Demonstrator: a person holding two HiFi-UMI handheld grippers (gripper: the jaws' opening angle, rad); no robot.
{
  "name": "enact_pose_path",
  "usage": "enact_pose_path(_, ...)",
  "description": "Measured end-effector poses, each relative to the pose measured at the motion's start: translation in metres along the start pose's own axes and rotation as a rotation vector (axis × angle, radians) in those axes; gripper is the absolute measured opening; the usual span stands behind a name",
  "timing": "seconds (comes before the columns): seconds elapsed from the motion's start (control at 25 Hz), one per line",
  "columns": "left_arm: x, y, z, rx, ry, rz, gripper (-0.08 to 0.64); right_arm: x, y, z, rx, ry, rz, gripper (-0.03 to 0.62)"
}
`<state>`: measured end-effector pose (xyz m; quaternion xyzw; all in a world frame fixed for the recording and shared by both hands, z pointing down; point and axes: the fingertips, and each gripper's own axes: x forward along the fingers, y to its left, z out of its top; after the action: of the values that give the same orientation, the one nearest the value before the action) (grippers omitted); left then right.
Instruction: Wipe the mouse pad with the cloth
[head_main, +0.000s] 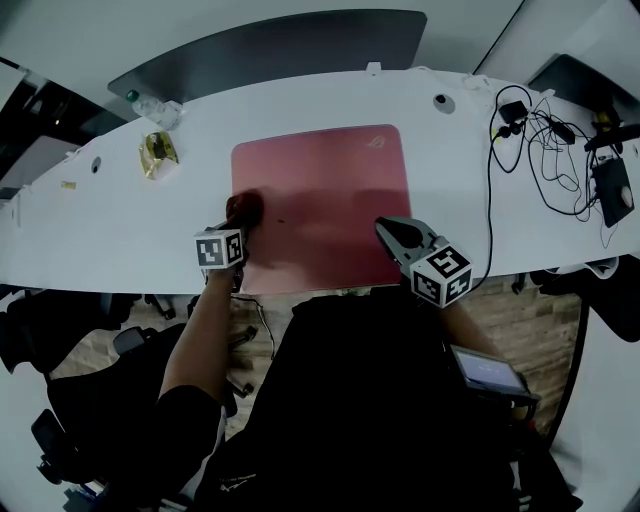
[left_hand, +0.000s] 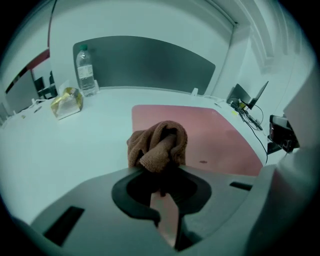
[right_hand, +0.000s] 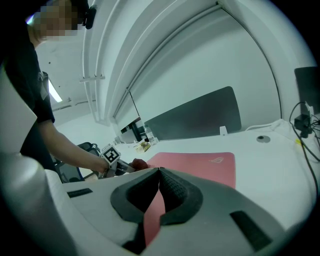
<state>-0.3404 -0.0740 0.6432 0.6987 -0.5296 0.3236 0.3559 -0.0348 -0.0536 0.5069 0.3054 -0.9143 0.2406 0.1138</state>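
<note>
A red mouse pad (head_main: 325, 200) lies on the white table (head_main: 130, 225); it also shows in the left gripper view (left_hand: 210, 132) and the right gripper view (right_hand: 205, 165). My left gripper (head_main: 243, 215) is shut on a bunched brown cloth (left_hand: 157, 145), which sits at the pad's left edge, seen dark red in the head view (head_main: 245, 207). My right gripper (head_main: 385, 230) hovers over the pad's near right part, jaws shut with nothing between them (right_hand: 159, 172).
A water bottle (left_hand: 86, 71) and a yellowish wrapped packet (left_hand: 66, 102) stand at the table's far left. Cables and a charger (head_main: 540, 130) lie at the right end. A dark divider panel (head_main: 290, 45) runs behind the table. Chairs stand below the near edge.
</note>
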Motion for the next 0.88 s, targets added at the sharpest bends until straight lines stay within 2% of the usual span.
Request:
enact_pose_path(0.2, -0.014, 0.016, -0.014, -0.024, -0.013, 0.074, 0.058, -0.005, 0.005, -0.004, 0.005, -0.011, -0.008, 0.026)
enact_pose_path(0.36, -0.027, 0.008, -0.02, -0.024, -0.013, 0.111, 0.058, -0.011, 0.006, -0.009, 0.013, -0.017, -0.013, 0.026)
enact_pose_path(0.6, -0.026, -0.024, -0.024, -0.008, 0.001, 0.089, 0.057, -0.017, -0.001, -0.009, 0.023, -0.027, -0.002, 0.026)
enact_pose_path(0.88, -0.005, -0.068, -0.028, 0.003, 0.02, 0.009, 0.057, -0.024, -0.009, -0.007, 0.036, -0.031, 0.026, 0.026)
